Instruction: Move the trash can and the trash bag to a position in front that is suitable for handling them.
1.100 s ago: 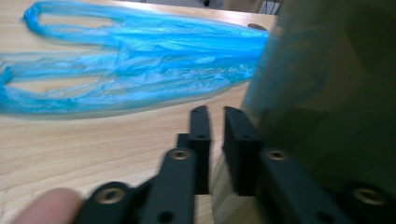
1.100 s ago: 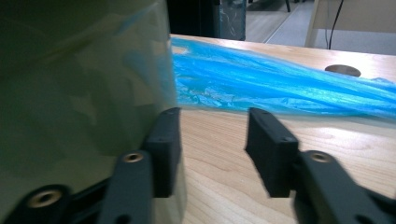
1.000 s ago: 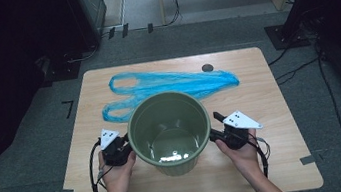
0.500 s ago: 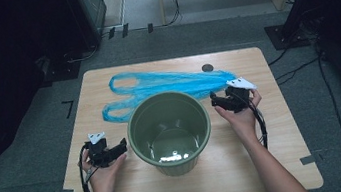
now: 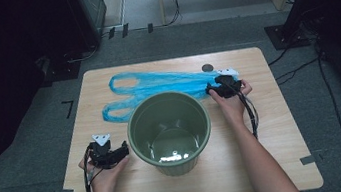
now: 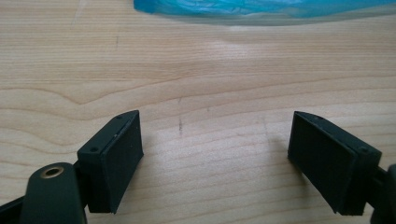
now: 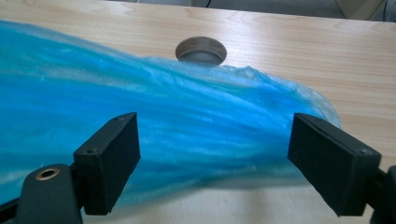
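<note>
We see a bright blue plastic bag (image 5: 167, 84), an olive green bucket (image 5: 169, 129), a pale worktop (image 5: 278, 161) with wavy wood grain, and black claws with grey plates.

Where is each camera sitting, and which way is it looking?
High view: sits above the person's side, looking forward and down at the table, green bin and blue bag; both forearms, left gripper and right gripper show.
Left gripper view: rides the left gripper, facing bare wood; its black jaws stand open.
Right gripper view: rides the right gripper, facing the bag; open jaws show.
Shared: both gripper views see the blue bag and the table.
</note>
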`<state>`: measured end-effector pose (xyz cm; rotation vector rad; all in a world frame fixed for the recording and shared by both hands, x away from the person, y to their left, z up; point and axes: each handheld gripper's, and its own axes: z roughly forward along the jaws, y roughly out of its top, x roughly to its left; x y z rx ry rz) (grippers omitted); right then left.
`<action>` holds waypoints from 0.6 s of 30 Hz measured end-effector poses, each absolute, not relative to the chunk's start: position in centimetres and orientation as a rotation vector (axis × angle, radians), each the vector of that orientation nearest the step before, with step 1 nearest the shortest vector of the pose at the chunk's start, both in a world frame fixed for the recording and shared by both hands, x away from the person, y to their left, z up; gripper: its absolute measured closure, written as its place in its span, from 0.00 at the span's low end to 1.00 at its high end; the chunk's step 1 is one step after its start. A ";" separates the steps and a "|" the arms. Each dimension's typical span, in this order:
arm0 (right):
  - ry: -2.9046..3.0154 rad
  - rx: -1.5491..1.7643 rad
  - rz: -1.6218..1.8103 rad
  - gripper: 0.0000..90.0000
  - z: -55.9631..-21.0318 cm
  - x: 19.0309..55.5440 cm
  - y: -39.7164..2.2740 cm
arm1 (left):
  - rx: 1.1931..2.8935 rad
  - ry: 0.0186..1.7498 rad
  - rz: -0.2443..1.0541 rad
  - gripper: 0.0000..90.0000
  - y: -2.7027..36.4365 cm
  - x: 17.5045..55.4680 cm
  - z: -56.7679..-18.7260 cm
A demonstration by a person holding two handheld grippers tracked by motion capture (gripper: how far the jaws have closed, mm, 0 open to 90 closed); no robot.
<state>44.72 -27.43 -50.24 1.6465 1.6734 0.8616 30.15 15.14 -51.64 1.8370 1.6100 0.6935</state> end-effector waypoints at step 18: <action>1.727 1.693 0.835 0.81 -52.1 45.5 -28.7 | 1.833 1.586 0.702 0.19 15.2 30.0 -51.8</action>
